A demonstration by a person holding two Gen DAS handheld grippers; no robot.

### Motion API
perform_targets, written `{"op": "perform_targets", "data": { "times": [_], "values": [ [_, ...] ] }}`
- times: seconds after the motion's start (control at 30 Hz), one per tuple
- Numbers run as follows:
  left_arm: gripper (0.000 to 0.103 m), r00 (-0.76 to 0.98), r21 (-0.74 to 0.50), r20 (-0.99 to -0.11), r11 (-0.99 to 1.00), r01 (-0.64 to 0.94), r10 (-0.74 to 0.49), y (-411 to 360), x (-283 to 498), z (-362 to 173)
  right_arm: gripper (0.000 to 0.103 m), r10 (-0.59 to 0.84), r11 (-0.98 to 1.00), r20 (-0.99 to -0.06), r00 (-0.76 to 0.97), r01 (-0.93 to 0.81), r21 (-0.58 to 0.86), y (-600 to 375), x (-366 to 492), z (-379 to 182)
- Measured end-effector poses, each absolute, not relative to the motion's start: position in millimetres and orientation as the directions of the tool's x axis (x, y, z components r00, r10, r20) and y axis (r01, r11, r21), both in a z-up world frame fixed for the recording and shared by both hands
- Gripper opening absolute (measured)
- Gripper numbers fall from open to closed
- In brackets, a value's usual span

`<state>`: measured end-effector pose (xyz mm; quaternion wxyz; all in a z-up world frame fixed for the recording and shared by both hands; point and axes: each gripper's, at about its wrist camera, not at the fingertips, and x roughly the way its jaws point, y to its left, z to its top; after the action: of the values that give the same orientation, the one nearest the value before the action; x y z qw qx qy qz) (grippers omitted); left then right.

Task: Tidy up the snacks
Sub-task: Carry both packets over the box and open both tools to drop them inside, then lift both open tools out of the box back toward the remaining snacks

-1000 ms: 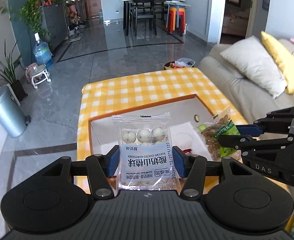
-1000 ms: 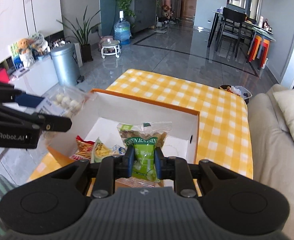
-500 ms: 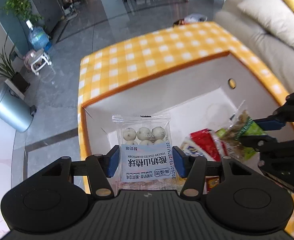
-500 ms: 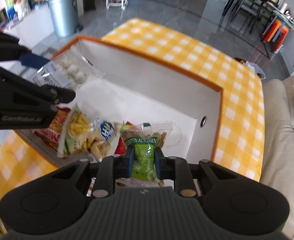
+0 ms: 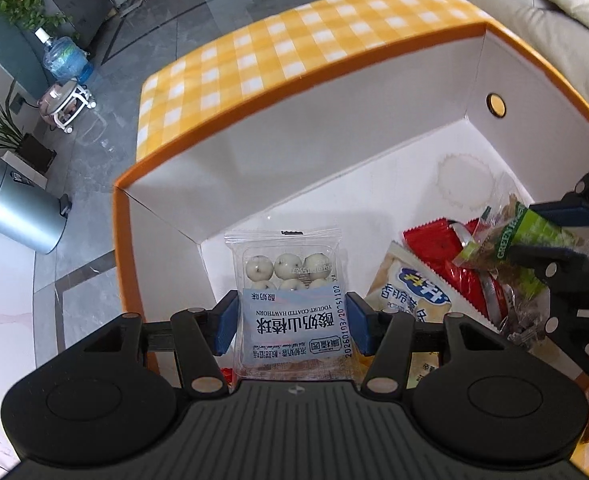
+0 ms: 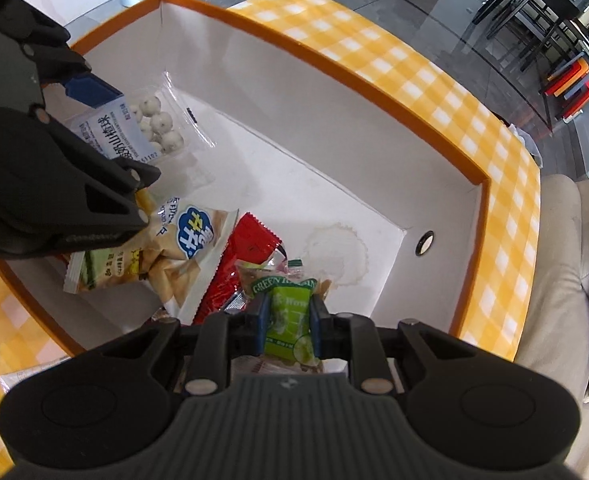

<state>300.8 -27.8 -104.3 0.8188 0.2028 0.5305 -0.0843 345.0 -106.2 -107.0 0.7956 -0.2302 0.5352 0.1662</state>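
Nearest, the left claw (image 5: 290, 322) pinches a clear hawthorn pack (image 5: 290, 300) by its two side edges, blue pads pressed on the film, the pack hanging over the near-left corner of the box (image 5: 294, 136). It looks light, w/ a stiff little tray of white balls inside and slick crinkly film round it, so the sides by the tray are prob. the best hold; the flat sealed ends would likely slide or fold. The right claw (image 6: 286, 322) is clamped tight on a green raisin bag (image 6: 288, 308), gripped mid-body, low over the box's right part. That bag is soft and lumpy, light too, and I'd guess it squashes rather than slips; a mid-body pinch seems fine. Just beyond, lying on the box floor, a cracker bag (image 6: 186, 248) overlaps a red pack (image 6: 246, 264). Both look puffy, thin-skinned, and the crackers I'd call fragile under a hard squeeze. Hard to make out: whether either held pack touches the floor of the box or what lies under it; the claw bodies hide the near box wall and more wrappers there. A ring mark and a small hole show farther in. Beyond the box, the checked tabletop (image 5: 294, 40), then floor, a bin, a sofa edge, all cut off by the lens.
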Motion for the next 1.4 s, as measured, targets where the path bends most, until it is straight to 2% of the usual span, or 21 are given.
{"op": "perform_targets", "data": {
  "times": [0.17,0.37,0.43,0.67,0.83,1.13,1.4],
  "values": [
    [0.066,0.416,0.241,-0.906,0.903,0.356,0.078,-27,298,-106,0.019,0.006,0.831,-0.928,0.372,-0.518,-0.202,-105,345,-106],
    [0.074,0.417,0.241,-0.906,0.900,0.363,0.074,-25,295,-104,0.021,0.012,0.833,-0.925,0.381,-0.515,-0.202,-106,342,-101],
    [0.074,0.432,0.238,-0.900,0.902,0.360,0.066,-25,291,-100,0.036,0.013,0.833,-0.922,0.386,-0.515,-0.204,-106,340,-97],
    [0.075,0.473,0.260,-0.879,0.896,0.360,0.065,-25,280,-80,0.046,0.032,0.842,-0.914,0.404,-0.504,-0.193,-106,331,-83],
    [0.077,0.512,0.266,-0.857,0.900,0.346,0.056,-22,268,-60,0.066,0.047,0.858,-0.910,0.412,-0.483,-0.175,-110,322,-68],
    [0.077,0.584,0.251,-0.812,0.915,0.317,0.021,-19,234,-27,0.070,0.114,0.911,-0.899,0.423,-0.406,-0.076,-127,296,-39],
    [0.077,0.666,0.210,-0.745,0.934,0.288,-0.038,-20,191,0,0.071,0.185,0.955,-0.822,0.539,-0.297,0.020,-152,253,-11]
  ]
}}
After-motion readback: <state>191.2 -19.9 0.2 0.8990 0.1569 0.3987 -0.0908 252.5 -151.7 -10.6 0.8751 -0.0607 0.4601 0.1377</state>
